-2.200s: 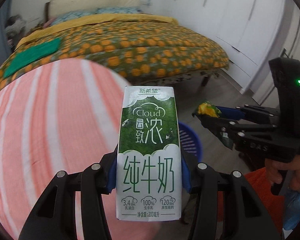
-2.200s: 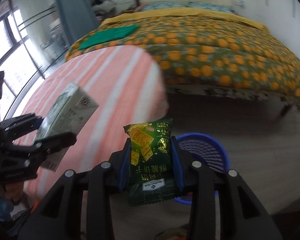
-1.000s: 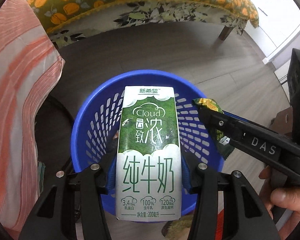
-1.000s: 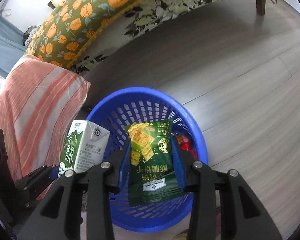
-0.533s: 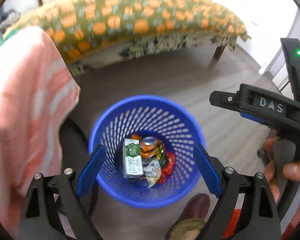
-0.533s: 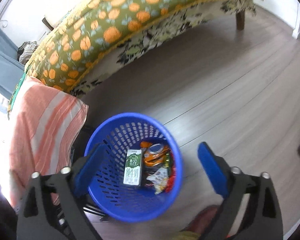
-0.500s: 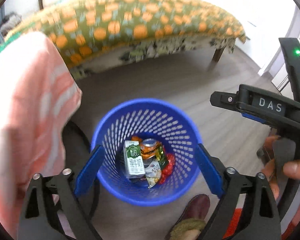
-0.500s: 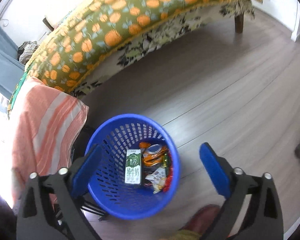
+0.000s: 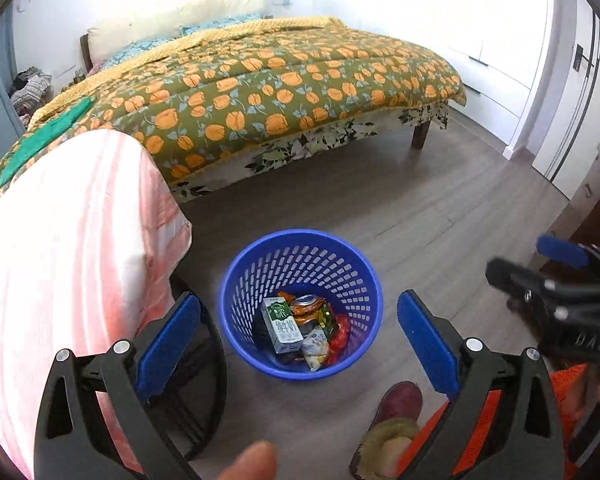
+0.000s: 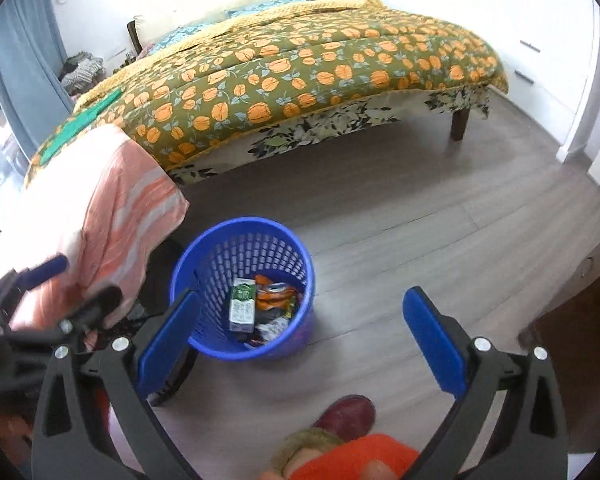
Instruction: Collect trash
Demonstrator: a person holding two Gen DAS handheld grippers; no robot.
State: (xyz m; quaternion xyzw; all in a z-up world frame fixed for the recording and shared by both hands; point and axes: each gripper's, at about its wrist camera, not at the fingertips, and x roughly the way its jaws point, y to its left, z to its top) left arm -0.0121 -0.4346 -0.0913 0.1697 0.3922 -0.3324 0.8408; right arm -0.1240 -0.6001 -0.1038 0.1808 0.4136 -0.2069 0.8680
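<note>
Both claws agape, empty: left claw (image 9: 298, 344), right claw (image 10: 300, 344) above blue basket (image 9: 236, 280). Milk carton (image 9: 282, 324) inside. Risk: missed trash, possibly beyond blurred view; low pass tips basket.

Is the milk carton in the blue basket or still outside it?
In. The milk carton lies inside the blue basket, among wrappers at the bottom; both views show it below the rim.

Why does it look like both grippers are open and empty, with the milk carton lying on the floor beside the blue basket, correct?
Not quite. The milk carton is inside the blue basket, on top of the other trash, not on the floor beside it; the left wrist view shows this. The rest holds: left gripper and right gripper are both open and empty.
</note>
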